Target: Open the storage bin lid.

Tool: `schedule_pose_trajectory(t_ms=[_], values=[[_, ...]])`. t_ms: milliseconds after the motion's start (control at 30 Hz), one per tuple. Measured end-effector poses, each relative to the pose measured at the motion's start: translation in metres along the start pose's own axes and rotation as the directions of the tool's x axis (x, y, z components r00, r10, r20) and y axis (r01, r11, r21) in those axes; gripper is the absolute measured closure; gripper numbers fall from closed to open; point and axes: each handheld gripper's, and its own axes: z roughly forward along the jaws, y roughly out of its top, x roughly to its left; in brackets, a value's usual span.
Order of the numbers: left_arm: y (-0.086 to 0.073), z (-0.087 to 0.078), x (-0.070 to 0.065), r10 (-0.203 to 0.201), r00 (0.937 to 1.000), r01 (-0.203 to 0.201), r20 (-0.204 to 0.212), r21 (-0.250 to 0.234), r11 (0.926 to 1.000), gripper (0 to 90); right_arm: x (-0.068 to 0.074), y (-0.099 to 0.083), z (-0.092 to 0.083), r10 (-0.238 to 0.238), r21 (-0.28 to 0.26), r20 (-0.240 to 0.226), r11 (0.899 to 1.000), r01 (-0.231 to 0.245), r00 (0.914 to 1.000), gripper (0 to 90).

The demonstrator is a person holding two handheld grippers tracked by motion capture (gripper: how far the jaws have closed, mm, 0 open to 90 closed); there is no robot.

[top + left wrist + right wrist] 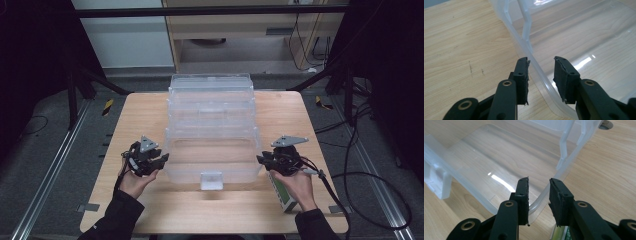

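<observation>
Clear plastic bin (210,125) sits mid-frame in high view on wood table (145,115), long axis running up the frame, latch tab (211,180) on its near edge at lower centre. L gripper (159,161) at lower left of high view, jaw tips at bin's near-left corner; person's hand (134,182) under it, dark sleeve coming in from bottom edge. R gripper (263,161) at lower right, tips at near-right corner, hand (299,186) behind it, cable trailing off to the right. Green/white box (283,192) lies on table partly under R hand, near lower right edge. L gripper view: jaws part-open, medium gap, bin rim (536,67) runs diagonally from top centre down btwn the two pads; rim looks just beside the left pad, clear gap to right pad, so no clamp visible. R gripper view: same setup mirrored, jaws part-open, rim (544,195) curves down btwn pads, near the right pad; can't tell if it touches, not squeezed. Bin floor see-through, table grain visible through it in both gripper views. Green box edge (560,233) peeks at bottom of R gripper view btwn jaw arms.
</observation>
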Motion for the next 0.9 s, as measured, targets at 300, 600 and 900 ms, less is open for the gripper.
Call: schedule_pose_trajectory(t_ms=[300, 600, 900], values=[[0.0, -0.004, 0.001, 0.011, 0.9999, -0.011, 0.003, -0.012, 0.9999, 65.6, 0.001, 0.0, -0.001, 0.007, 0.001, -0.005, 1.0, -0.007, 1.0, 69.1], [0.001, -0.004, 0.005, -0.003, 1.0, 0.003, 0.003, -0.023, 0.9997, 61.6, -0.002, 0.001, -0.004, 0.004, -0.025, -0.007, 1.0, -0.004, 1.0, 61.4], [0.004, -0.013, 0.008, -0.007, 1.0, 0.007, 0.004, -0.058, 0.9983, 53.5, -0.011, 0.005, -0.024, 0.024, -0.075, 0.016, 0.997, -0.023, 0.9996, 58.6]])
